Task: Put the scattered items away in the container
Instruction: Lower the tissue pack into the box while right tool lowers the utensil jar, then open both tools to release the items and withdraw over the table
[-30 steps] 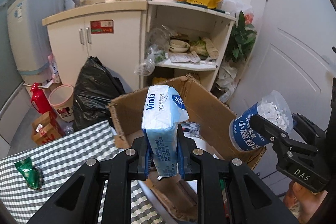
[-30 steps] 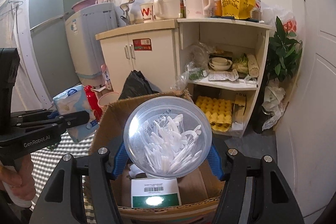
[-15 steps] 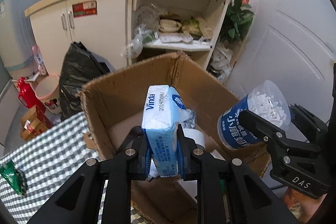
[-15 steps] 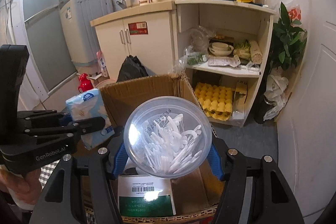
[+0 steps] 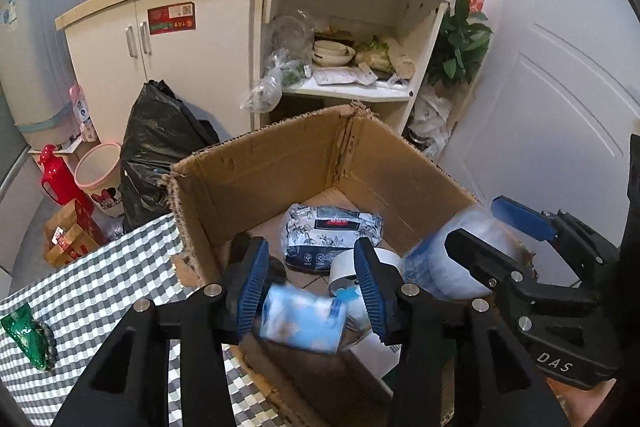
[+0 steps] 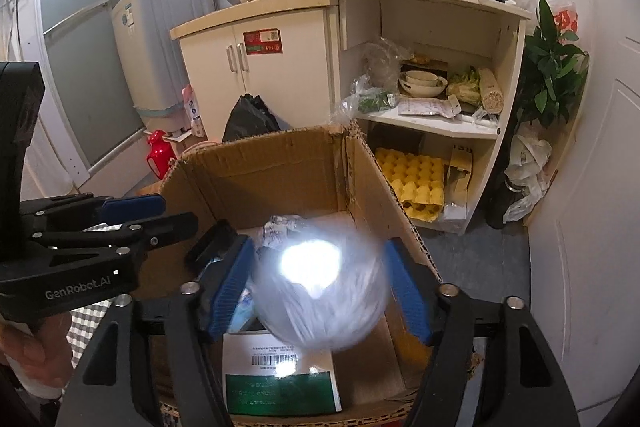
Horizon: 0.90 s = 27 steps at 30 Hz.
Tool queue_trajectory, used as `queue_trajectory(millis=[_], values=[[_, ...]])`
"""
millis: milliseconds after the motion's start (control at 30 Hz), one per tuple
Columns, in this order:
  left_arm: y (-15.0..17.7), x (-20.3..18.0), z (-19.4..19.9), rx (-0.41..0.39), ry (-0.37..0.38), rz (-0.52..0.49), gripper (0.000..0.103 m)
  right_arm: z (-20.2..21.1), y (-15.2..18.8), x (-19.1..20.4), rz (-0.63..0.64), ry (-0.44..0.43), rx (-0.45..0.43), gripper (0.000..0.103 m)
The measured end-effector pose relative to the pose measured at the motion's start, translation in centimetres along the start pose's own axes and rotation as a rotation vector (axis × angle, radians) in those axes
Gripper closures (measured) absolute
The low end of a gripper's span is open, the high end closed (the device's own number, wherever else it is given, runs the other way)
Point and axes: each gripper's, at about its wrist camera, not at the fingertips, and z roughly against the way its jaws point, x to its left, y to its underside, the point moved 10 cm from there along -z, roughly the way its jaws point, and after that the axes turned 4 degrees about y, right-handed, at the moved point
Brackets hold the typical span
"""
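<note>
Between the spread jaws, the brown cardboard box (image 5: 256, 183) looks rough and dull; the tissue pack (image 5: 301, 323) has shiny plastic wrap.

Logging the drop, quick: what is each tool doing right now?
Left tool: open, blurred tissue pack loose between its fingers.
Right tool: open, blurred plastic jar loose.

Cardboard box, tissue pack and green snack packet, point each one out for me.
cardboard box (image 5: 256, 171): left wrist view, inner face of its back wall.
tissue pack (image 5: 300, 321): left wrist view, middle of the blurred blue wrapper.
green snack packet (image 5: 22, 337): left wrist view, middle of the wrapper.
</note>
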Motion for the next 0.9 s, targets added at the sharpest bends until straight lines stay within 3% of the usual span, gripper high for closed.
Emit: queue_trajectory(millis=[467,733,900], values=[[-0.1,2.2,5.2,-0.073,-0.037,0.035,0.051,3.5,-1.5,2.9,0.013,-0.02,-0.076,0.017],[0.4,3.2,9.3,-0.134,-0.06,0.059,0.036,6.2,-1.9,4.9,0.025,-0.041,-0.123,0.011],[0.8,4.1,11.7,-0.172,-0.081,0.072,0.02,7.6,-1.8,6.2,0.031,-0.045,-0.138,0.005]])
